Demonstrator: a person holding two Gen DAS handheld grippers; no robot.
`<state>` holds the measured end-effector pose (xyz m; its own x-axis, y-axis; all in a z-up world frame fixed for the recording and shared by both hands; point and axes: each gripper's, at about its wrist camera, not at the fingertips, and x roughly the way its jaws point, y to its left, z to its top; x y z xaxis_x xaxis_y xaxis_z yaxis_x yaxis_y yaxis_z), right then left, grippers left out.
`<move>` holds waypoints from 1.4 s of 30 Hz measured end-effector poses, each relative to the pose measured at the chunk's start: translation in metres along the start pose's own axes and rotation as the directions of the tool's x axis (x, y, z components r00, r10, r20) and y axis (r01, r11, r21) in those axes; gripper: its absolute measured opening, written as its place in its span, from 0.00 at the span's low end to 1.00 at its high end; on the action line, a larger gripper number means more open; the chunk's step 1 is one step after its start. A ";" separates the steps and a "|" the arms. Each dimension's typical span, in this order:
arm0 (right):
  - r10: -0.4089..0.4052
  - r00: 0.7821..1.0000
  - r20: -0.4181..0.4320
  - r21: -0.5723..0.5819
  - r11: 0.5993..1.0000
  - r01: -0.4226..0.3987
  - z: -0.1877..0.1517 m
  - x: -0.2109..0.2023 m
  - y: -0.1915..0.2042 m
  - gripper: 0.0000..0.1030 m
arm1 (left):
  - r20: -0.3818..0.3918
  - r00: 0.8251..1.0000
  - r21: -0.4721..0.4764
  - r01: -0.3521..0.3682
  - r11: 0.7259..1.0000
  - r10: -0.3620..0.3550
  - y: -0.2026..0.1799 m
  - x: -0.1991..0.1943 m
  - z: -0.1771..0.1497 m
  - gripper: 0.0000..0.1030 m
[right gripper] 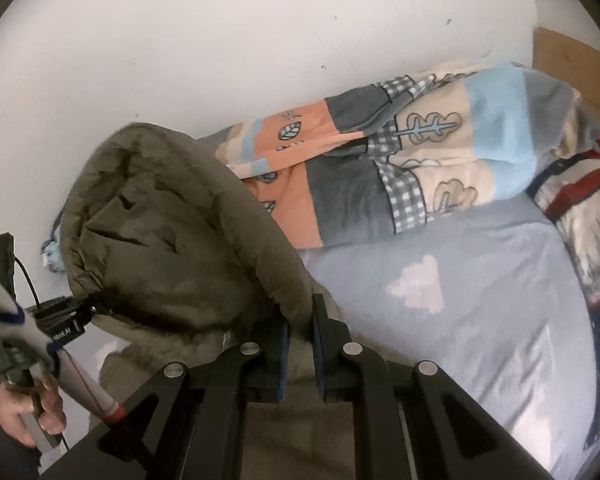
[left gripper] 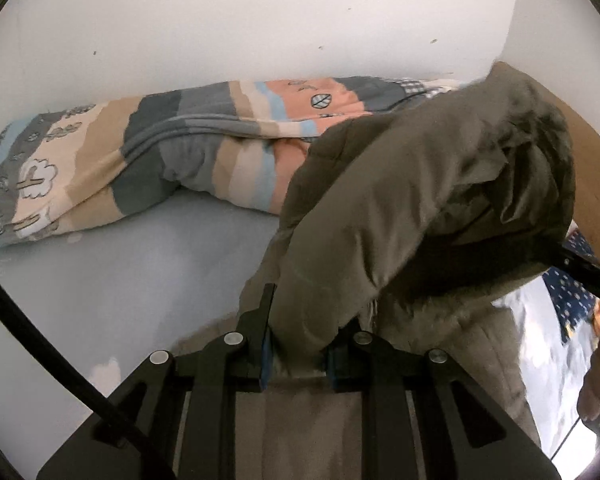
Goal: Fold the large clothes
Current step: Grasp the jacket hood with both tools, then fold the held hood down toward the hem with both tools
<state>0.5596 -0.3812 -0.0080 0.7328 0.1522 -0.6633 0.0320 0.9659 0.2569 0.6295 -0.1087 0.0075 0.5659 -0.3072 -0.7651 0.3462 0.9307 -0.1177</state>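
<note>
L gripper (left gripper: 296, 344) & R gripper (right gripper: 300, 340) each clamp the olive puffer jacket (left gripper: 420, 184), lifting it above the bed (right gripper: 480, 300) to spread for folding.

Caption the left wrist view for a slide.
Left tongs shut on an olive jacket, lifted above a blue bedsheet.

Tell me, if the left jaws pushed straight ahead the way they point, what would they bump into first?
The olive padded coat. The left gripper is already shut on a fold of it, and its bulk fills the path ahead. Beyond it probably lies the patterned quilt, though depth is unclear.
</note>
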 end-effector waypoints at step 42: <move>-0.023 0.994 0.110 0.167 0.986 0.004 -0.197 -0.151 -0.012 0.45 | 0.116 0.984 -0.221 -0.104 0.970 0.132 0.002 -0.122 -0.199 0.64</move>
<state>0.3144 -0.3748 -0.0491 0.8024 0.1058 -0.5873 0.1479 0.9182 0.3675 0.4120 -0.0300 -0.0250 0.6894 -0.2025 -0.6955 0.1114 0.9784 -0.1744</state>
